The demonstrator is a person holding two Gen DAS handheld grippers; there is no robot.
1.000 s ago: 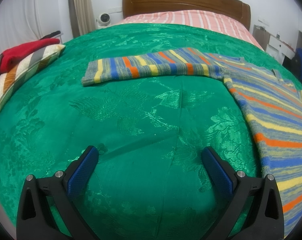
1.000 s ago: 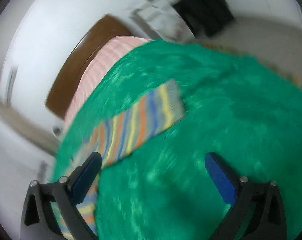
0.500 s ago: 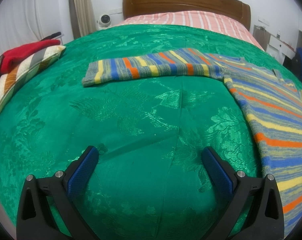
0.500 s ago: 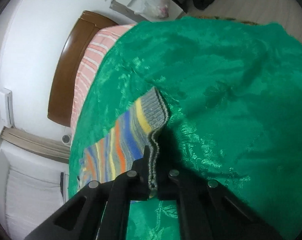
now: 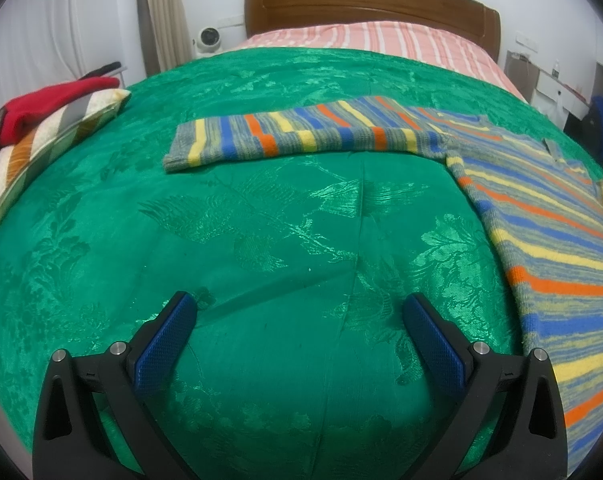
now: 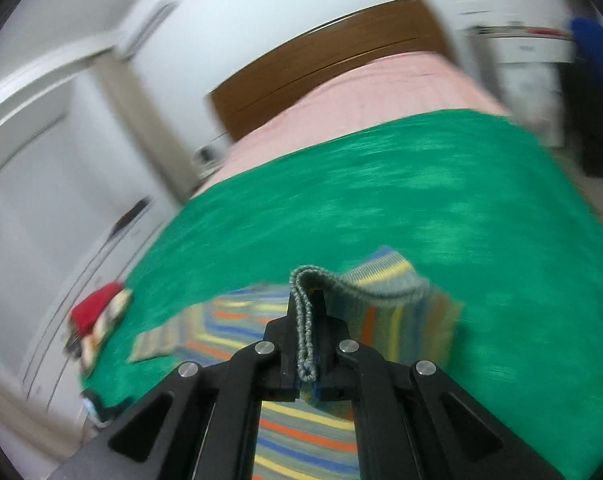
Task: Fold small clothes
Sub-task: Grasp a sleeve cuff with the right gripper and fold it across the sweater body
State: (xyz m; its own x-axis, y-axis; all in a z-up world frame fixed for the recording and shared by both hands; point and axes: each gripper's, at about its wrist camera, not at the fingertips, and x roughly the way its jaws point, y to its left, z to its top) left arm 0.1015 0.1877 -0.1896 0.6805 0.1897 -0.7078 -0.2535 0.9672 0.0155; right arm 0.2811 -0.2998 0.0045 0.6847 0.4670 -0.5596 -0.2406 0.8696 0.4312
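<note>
Striped sweater [image 5: 541, 216] lies flat on the green bedspread [image 5: 261, 240] of the bed, body toward the right side of the left wrist view, one sleeve [image 5: 301, 136] stretched out leftward across the cover. Left claw [image 5: 299, 344] hovers over bare bedspread in the foreground, fingers spread wide, nothing between them, well apart from the knit. A pillow [image 5: 49, 136] with a red item on it sits at the left edge; wooden headboard [image 5: 365, 4] at the far end.

Right wrist view, heavily motion-blurred: right claw [image 6: 309, 344] is clenched on the ribbed cuff [image 6: 305, 320] of the other sleeve; the doubled grey edge stands up between the pads, and the sleeve arcs up off the sweater body below. Bedspread and headboard show beyond.

Handling, judged: the knit looks soft, light and limp, with some stretch; it drapes and will sag from any single pinch point. Not slippery against the textured cover, not fragile, though loops could snag. Best holds are the ribbed edges, cuff, hem or shoulder seam, where the fabric is thicker. The free sleeve's cuff is the likely hold for the left claw.
</note>
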